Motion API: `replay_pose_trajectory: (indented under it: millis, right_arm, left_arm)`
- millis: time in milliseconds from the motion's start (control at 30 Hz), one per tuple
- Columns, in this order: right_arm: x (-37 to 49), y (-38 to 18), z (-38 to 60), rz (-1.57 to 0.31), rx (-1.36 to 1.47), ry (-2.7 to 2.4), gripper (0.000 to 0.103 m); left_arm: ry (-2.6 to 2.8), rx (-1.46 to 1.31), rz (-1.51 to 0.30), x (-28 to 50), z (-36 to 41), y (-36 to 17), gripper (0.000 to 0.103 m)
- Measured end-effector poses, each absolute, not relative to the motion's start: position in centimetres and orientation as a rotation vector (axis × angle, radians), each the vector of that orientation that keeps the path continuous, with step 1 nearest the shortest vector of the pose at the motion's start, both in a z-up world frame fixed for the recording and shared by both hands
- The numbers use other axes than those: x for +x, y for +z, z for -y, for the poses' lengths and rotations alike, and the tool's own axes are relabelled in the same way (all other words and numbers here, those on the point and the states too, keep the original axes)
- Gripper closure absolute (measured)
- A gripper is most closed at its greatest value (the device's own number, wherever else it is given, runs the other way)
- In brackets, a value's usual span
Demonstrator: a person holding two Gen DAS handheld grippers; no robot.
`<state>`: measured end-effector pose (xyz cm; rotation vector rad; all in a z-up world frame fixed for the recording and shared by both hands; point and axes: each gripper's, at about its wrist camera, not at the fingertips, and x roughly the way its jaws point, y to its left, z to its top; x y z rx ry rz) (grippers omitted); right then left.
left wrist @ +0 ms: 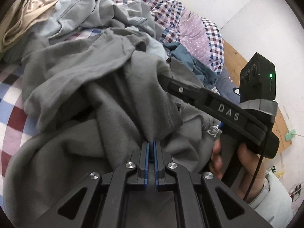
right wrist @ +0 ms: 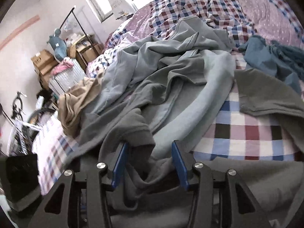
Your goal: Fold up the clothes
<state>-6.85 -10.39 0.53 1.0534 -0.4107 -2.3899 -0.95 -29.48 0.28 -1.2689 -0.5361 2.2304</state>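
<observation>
The dark grey garment [left wrist: 79,87] lies crumpled on the bed [right wrist: 245,133], over the checked sheet, at the near side. The left tool [left wrist: 151,142] has its blue-lined jaws pressed together, pinching a fold of that garment. The right tool [right wrist: 150,148] stands spread, its blue fingers [right wrist: 178,163] either side of a ribbed cuff of the same garment without closing on it. A hand [left wrist: 245,163] grips the right tool's handle (seen from the left camera). A pale grey garment [right wrist: 171,53] lies bunched just beyond, a tan one [right wrist: 77,102] to the far left, a blue one [right wrist: 275,57] to the far right.
</observation>
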Motion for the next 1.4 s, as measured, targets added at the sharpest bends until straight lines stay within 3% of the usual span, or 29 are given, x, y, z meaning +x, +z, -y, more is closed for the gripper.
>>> replay_pose_trajectory:
  millis: [200,300,333,367,433,467,667,900,1100,1400]
  right_arm:
    - [-6.9,0.7,10.4,0.552,0.981,-2.278,0.047]
    - [-6.1,1.5,11.9,0.477,0.943,-2.258,0.049]
    - [-5.8,1.8,12.5,0.442,0.932,-2.253,0.056]
    - [-5.6,2.0,13.1,0.407,0.926,-2.257,0.072]
    - [-5.1,2.3,14.0,0.331,0.936,-2.3,0.094]
    - [-4.8,2.5,14.3,0.297,0.936,-2.32,0.096]
    - [-3.2,3.7,14.9,0.181,0.881,-2.381,0.097]
    - [-1.0,5.0,17.3,-0.082,0.793,-2.435,0.098]
    - [2.5,3.9,21.6,-0.43,0.721,-2.374,0.098]
    - [6.6,1.5,26.1,-0.849,0.617,-2.288,0.097]
  left_arm:
    - [2.198,-1.273,0.562,-0.5,30.4,-0.2,0.1]
    - [2.186,-1.274,0.573,-0.4,30.6,-0.3,0.1]
    - [2.182,-1.274,0.576,-0.4,30.7,-0.3,0.1]
    - [2.18,-1.274,0.577,-0.4,30.7,-0.2,0.1]
    - [2.177,-1.272,0.576,-0.4,30.7,-0.1,0.099]
    - [2.176,-1.269,0.577,-0.4,30.7,0.0,0.099]
    - [2.212,-1.219,0.524,-0.3,31.0,1.8,0.098]
    - [2.199,-1.145,0.867,-1.8,36.2,2.6,0.09]
    - [2.156,-1.084,1.055,-3.2,39.8,3.4,0.07]
    - [2.226,-1.189,0.812,-2.8,38.2,4.0,0.067]
